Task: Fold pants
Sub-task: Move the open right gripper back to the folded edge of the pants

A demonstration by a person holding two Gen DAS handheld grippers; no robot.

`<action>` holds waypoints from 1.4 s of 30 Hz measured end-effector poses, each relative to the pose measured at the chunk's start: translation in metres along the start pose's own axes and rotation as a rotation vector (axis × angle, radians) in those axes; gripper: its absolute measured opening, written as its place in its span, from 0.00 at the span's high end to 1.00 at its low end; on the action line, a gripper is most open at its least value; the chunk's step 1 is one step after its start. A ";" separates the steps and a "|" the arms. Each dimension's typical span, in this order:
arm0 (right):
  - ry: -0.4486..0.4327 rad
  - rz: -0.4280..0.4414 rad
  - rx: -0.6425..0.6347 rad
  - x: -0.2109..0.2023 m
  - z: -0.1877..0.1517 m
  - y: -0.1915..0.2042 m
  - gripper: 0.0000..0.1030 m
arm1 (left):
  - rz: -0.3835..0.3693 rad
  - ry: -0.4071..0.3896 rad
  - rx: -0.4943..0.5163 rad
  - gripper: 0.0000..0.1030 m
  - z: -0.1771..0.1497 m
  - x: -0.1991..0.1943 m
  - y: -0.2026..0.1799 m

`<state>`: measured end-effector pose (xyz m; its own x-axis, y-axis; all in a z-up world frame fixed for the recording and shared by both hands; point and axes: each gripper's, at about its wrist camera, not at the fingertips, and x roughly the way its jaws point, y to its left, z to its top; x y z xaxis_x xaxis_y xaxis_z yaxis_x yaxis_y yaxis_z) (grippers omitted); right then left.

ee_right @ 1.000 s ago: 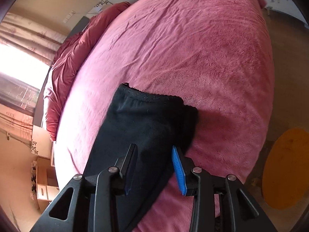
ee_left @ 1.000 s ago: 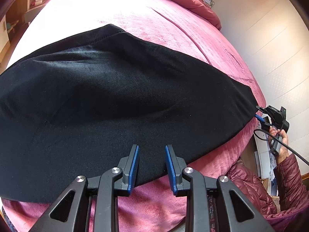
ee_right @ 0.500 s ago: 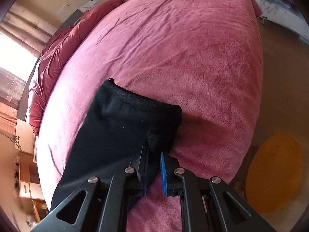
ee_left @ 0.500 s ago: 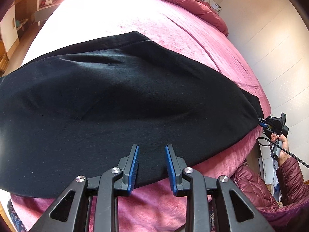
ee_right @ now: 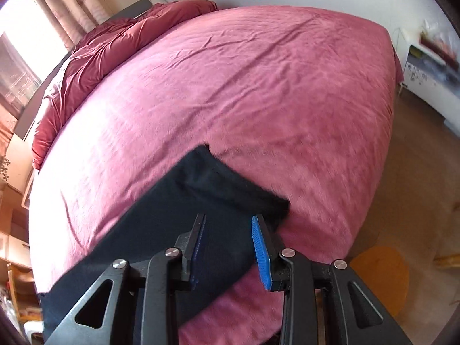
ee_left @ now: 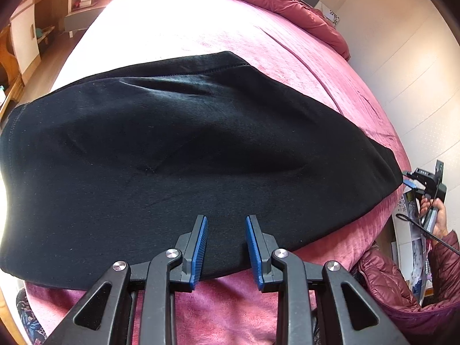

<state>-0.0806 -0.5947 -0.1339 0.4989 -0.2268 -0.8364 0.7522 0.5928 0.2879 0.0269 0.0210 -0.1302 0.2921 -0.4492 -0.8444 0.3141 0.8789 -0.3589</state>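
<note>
Black pants [ee_left: 201,158] lie spread across a pink bed cover [ee_left: 201,34]. My left gripper [ee_left: 226,218] hangs open just over their near edge, with only cloth beneath the gap and nothing pinched. In the right wrist view the pants' narrow end [ee_right: 230,189] rests flat near the bed's corner. My right gripper [ee_right: 228,217] is above that end, its jaws opening, and its blue pads are clear of the cloth. The left wrist view also catches the right gripper [ee_left: 414,178] at the pants' far right tip.
A crumpled dark red duvet [ee_right: 115,46] is heaped at the head of the bed. A person's hand and quilted sleeve [ee_left: 442,258] show at the right. On the floor are a round yellow mat [ee_right: 379,276] and white furniture [ee_right: 431,86]. Wooden furniture [ee_left: 17,57] stands left.
The right gripper closed on the pants' end half a second ago, then let go and rose. The left gripper drifted a little along the near edge, still open.
</note>
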 end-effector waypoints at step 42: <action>0.179 0.400 -0.709 -0.003 -0.094 0.269 0.63 | 0.219 -0.162 -0.169 0.69 -0.002 -0.056 0.071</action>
<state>0.0797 -0.3618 -0.0977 0.5503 0.1950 -0.8119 0.0536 0.9621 0.2674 0.0309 0.1093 -0.1094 0.4807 -0.2538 -0.8394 0.0772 0.9657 -0.2478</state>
